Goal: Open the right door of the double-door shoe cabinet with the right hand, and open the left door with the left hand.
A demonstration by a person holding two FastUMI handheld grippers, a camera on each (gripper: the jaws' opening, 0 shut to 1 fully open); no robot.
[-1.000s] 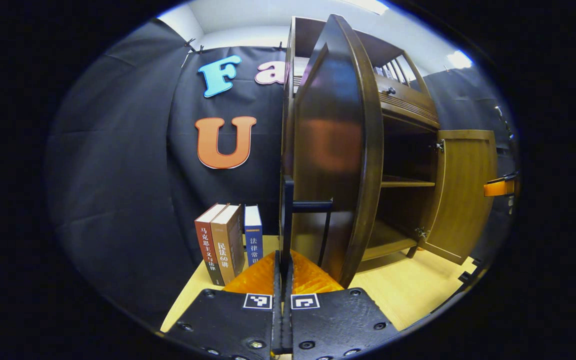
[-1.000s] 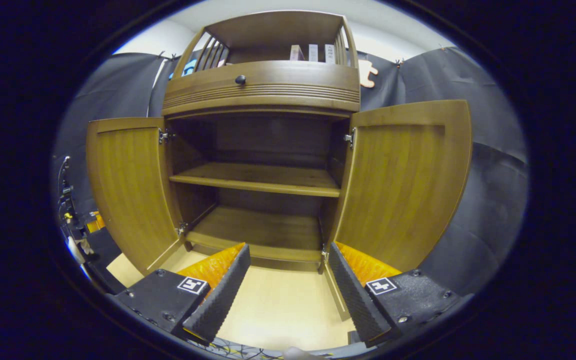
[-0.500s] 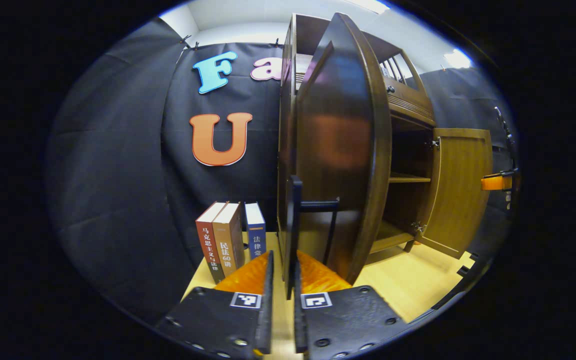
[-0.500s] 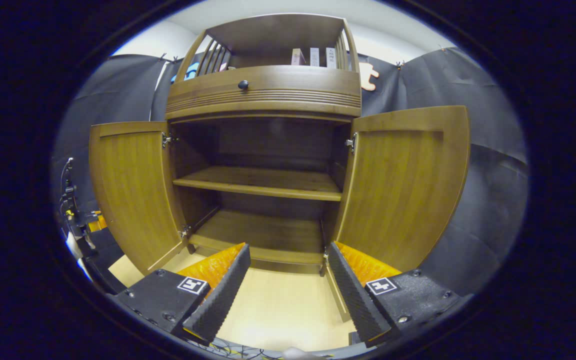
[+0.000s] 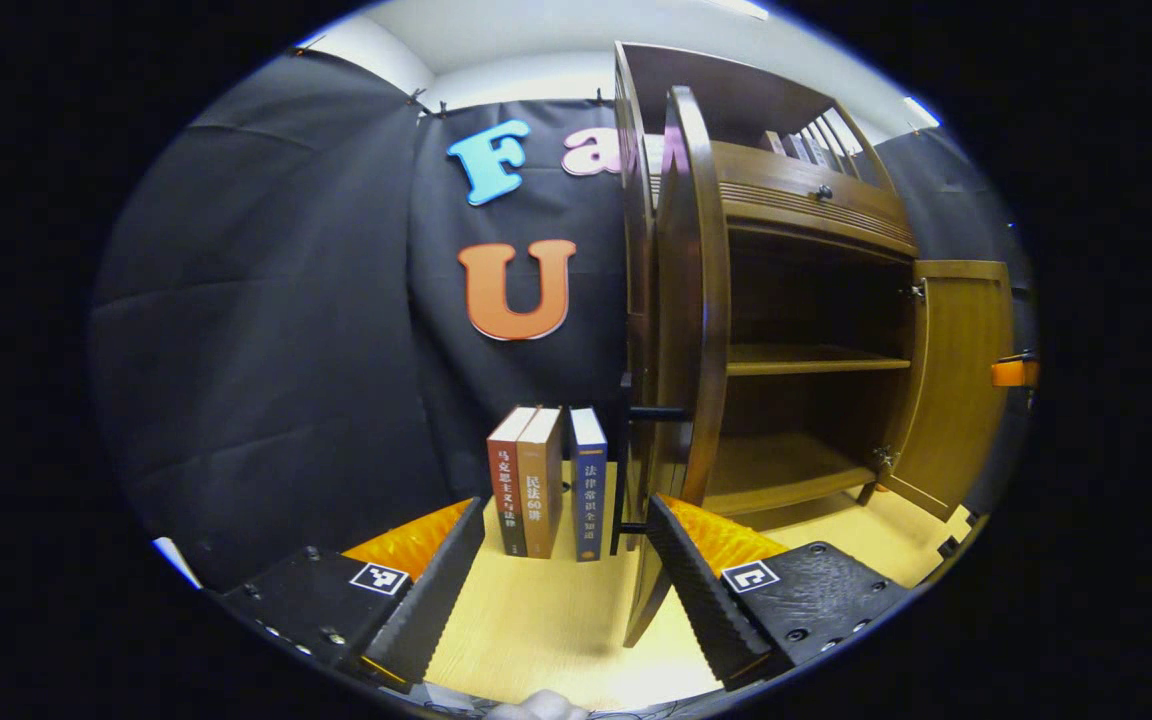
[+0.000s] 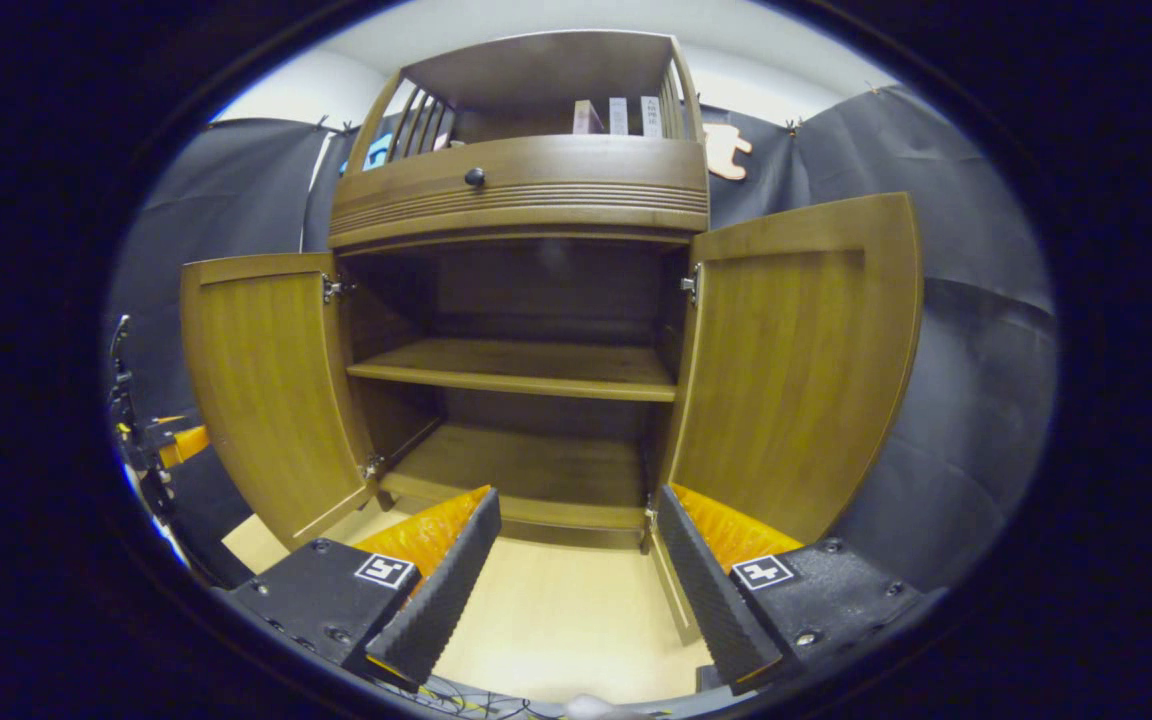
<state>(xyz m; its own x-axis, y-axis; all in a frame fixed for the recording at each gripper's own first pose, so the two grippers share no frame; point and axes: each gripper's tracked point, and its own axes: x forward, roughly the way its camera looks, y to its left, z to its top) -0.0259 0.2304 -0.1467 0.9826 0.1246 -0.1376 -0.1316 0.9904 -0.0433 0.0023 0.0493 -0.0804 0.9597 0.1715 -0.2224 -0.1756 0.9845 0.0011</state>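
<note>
Shoe cabinet (image 6: 521, 190): brown wood, standing on a light wooden surface against the black cloth wall; a drawer with a dark knob sits above the doors.
Left door (image 6: 271, 385): swung wide open, inner face showing.
Right door (image 6: 796, 350): swung wide open.
Inside: one shelf (image 6: 516, 365) across the middle, bare.
Door handle (image 5: 636, 470): dark bar on the left door's outer face.
Left gripper (image 5: 561, 580): fingers spread apart, gripping nothing, close to the handle.
Right gripper (image 6: 576, 575): fingers spread apart, empty, facing the open cabinet.
Books (image 5: 546, 485): three upright, beside the cabinet.

Black cloth wall (image 5: 266, 330), pale wood floor (image 6: 556, 620).
</note>
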